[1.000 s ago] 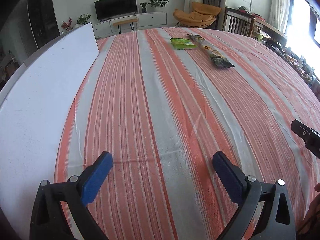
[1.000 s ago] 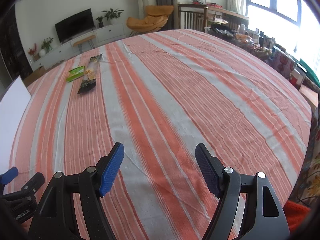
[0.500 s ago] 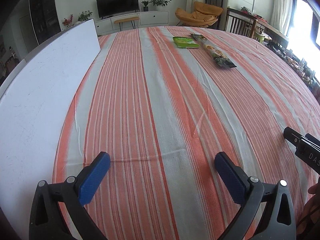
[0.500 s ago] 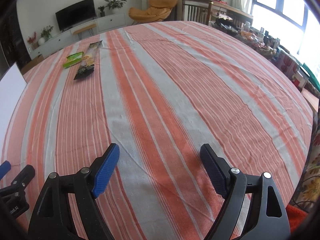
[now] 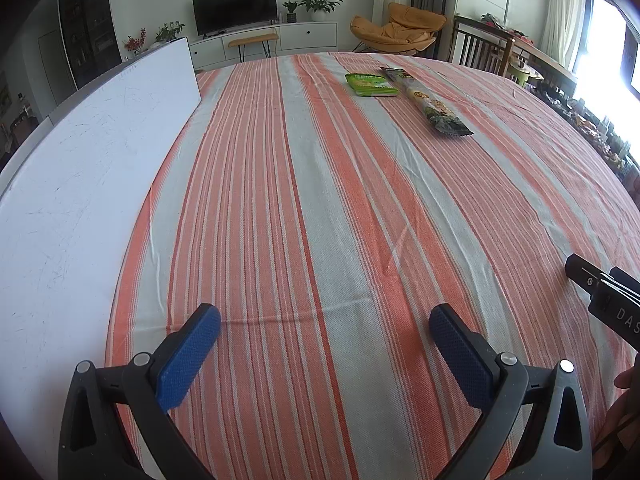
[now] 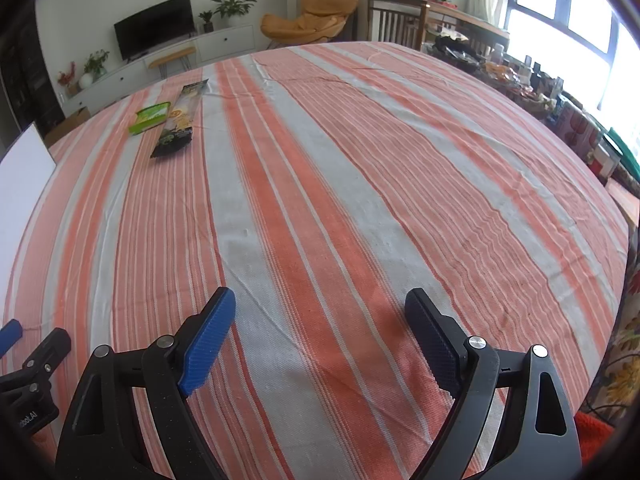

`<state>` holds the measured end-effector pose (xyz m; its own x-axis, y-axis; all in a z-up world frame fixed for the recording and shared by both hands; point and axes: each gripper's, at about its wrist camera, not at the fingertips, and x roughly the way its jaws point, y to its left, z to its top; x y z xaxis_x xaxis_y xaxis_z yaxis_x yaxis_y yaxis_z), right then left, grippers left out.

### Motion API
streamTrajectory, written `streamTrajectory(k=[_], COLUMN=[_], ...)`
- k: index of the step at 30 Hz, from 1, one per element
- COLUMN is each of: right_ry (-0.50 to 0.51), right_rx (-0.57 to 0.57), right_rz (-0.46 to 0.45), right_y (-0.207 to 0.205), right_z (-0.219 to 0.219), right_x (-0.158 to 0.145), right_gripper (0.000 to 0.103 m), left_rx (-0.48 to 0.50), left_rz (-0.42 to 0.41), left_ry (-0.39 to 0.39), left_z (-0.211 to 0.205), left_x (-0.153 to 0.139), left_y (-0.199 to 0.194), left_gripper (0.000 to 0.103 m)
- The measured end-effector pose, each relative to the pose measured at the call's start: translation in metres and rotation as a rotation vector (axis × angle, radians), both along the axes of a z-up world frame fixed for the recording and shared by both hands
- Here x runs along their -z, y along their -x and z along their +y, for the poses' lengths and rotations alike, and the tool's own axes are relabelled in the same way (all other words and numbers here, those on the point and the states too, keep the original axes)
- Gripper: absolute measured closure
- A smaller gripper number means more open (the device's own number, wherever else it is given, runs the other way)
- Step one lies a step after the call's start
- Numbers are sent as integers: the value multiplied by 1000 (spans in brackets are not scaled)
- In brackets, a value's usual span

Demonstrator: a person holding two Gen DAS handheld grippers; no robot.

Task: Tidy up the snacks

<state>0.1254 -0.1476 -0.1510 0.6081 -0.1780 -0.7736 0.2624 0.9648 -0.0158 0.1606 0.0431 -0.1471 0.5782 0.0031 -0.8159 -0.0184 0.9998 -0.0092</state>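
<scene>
A green snack packet (image 5: 371,85) and a long dark snack pack (image 5: 427,101) lie side by side at the far end of the orange-and-grey striped tablecloth (image 5: 320,220). They also show in the right wrist view, the green packet (image 6: 149,119) left of the long pack (image 6: 179,121). My left gripper (image 5: 325,312) is open and empty, low over the near cloth. My right gripper (image 6: 320,300) is open and empty too, far from both snacks. Part of the right gripper's body (image 5: 606,298) shows at the right edge of the left wrist view.
A large white board (image 5: 80,184) lies along the table's left side. Chairs, a cluttered side table (image 6: 520,76) and a TV cabinet (image 5: 264,40) stand beyond the far and right edges.
Both grippers have moved slightly forward over the cloth, so the snacks look a little nearer. Both stay open. Nothing was picked up.
</scene>
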Motion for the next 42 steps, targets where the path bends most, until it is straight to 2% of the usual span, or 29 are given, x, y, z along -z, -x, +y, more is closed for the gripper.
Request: streamTrajectory(k=[3,6,8,12,14,17,19,21,23,25,27,29,33,34,35,36,37,42], right_ry=[0,-1,-1,-1,-1,-2,-2,-3,-4,-4,-4,-4,-4,-5,-5,-5,-5,-4], right_rx=[-1,-5,-6,-6,-6,-7,-10,-17,-20,-24,-28,-31,-38,-39,-40,-39,-39,-40], right_rz=[0,3,4,4,4,4,5,8,9,11,12,13,14,14,14,14,14,14], right_y=[0,0,0,0,0,0,1,-1,-1,-1,-2,-2,-3,-3,-3,-3,-3,-4], right_z=[0,1,2,2,2,2,4,5,5,5,5,5,6,6,6,6,6,7], right_x=[0,0,0,0,0,0,1,1,1,1,1,1,1,1,1,1,1,0], right_gripper=[13,11,11,11,11,11,11,9,9,8,8,8,8,8,8,8,8,8], left_rx=[9,-5,-16,-48,-70,-101,-86,-62,-47,-75,-79,-60,-15,-7,5,10,8,51], left_rz=[13,74,79,0,-29,-6,32,64,119,155,156,165,181,152,123,119,103,70], left_ry=[-2,9,81,218,281,325,293,263,240,243,276,258,164,128,108,94,47,47], left_z=[1,0,-1,-1,3,8,4,-1,-6,-7,-9,-18,-39,-44,-47,-48,-48,-35], left_x=[-1,-5,-15,-62,-83,-94,-90,-80,-66,-51,-41,-33,-16,-17,-19,-18,-19,-23], left_y=[-1,-10,-18,-45,-69,-121,-160,-195,-226,-249,-265,-279,-296,-295,-296,-296,-295,-268], left_gripper=[0,1,1,1,1,1,3,13,14,18,18,18,19,19,27,50,52,53])
